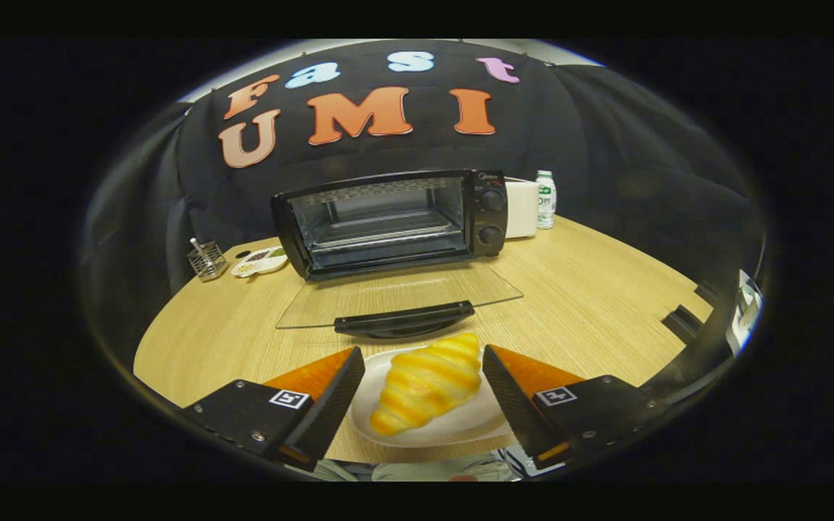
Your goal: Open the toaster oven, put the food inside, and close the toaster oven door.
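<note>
Fingers [344, 376] are standing wide apart, flanking a croissant [428, 380] without touching it; the croissant is lying on a white plate [453, 427] at the near edge of the wooden table [591, 304]. Just beyond, the toaster oven [392, 221] is sitting with its glass door [395, 297] folded down flat, handle nearest. Behind it, a bottle [546, 199] is standing upright.

Golden croissant [428, 381] on white plate [453, 429]; black toaster oven [390, 222] beyond, door [395, 293] open flat.
</note>
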Demonstrator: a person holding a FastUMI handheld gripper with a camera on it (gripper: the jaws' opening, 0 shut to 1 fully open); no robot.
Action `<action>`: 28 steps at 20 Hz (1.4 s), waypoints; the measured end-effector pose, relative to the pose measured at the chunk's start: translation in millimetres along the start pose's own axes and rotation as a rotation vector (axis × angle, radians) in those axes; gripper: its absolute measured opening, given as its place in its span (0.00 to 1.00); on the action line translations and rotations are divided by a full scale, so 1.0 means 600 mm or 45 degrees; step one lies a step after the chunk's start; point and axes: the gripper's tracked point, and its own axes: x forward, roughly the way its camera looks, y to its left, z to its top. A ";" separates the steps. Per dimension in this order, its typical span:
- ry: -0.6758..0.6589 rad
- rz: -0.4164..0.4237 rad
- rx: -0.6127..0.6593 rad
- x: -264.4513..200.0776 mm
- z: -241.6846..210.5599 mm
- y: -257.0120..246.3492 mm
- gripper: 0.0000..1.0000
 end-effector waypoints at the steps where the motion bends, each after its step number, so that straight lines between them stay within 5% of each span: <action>1: -0.008 -0.031 0.000 -0.002 -0.009 -0.002 0.98; 16: 0.105 -0.122 0.122 -0.015 -0.110 0.023 0.96; 23: 0.056 -0.133 0.104 -0.021 -0.107 0.024 0.39; 28: 0.034 -0.112 0.160 -0.035 -0.102 0.017 0.26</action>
